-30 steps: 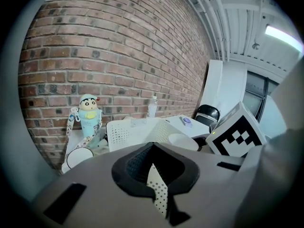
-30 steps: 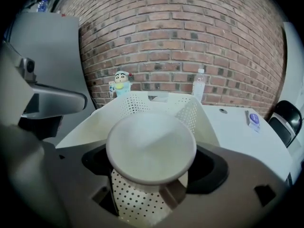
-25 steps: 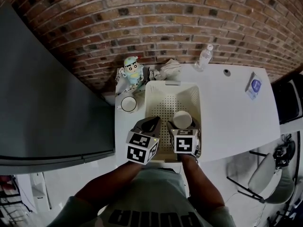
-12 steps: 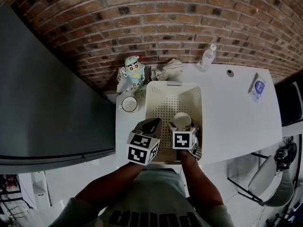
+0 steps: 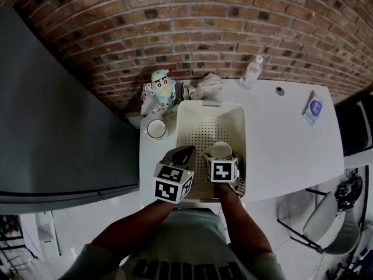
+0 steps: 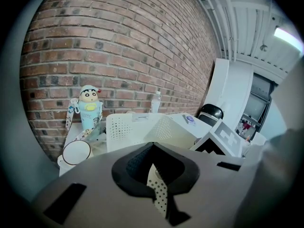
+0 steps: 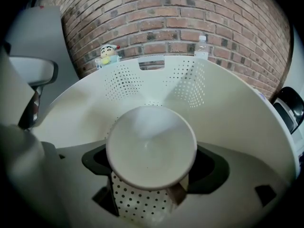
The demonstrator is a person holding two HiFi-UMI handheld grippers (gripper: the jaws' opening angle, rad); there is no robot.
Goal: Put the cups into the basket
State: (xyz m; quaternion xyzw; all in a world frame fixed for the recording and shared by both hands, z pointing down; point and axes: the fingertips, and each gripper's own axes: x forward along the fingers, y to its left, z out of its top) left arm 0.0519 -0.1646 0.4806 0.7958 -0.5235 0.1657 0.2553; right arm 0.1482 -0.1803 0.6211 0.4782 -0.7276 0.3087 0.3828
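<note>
A white cup (image 7: 151, 148) is held in the right gripper (image 7: 152, 167), low in the middle of the right gripper view. Its round open mouth faces this camera, so its long axis runs roughly along the jaws, away toward the perforated floor of the basket. The jaws are spread to the cup's width. One dark pad (image 7: 95, 161) presses its left side and the other its right, so this claw is clenched on the cup.

In the head view the same cup (image 5: 221, 150) shows as a pale disc just above the right gripper (image 5: 221, 154). It is inside the white plastic basket (image 5: 185, 121), in the lower half of it, with the mouth turned upward. Whether it touches the basket floor cannot be told.

The left gripper (image 6: 154, 171) fills the bottom of its own view. Its jaws are drawn almost together, leaving only a thin slit, and they grasp nothing. Dotted basket floor shows through the slit. In the head view this gripper (image 5: 183, 154) sits over the basket's lower left corner.

A second white cup with a dark rim (image 5: 156, 128) stands upright on the white table (image 5: 285, 144), just left of the basket and outside it. A cartoon-figure bottle (image 5: 162, 87) stands above that cup, against the brick wall. A clear water bottle (image 5: 252, 70) stands at the upper right of the basket.
</note>
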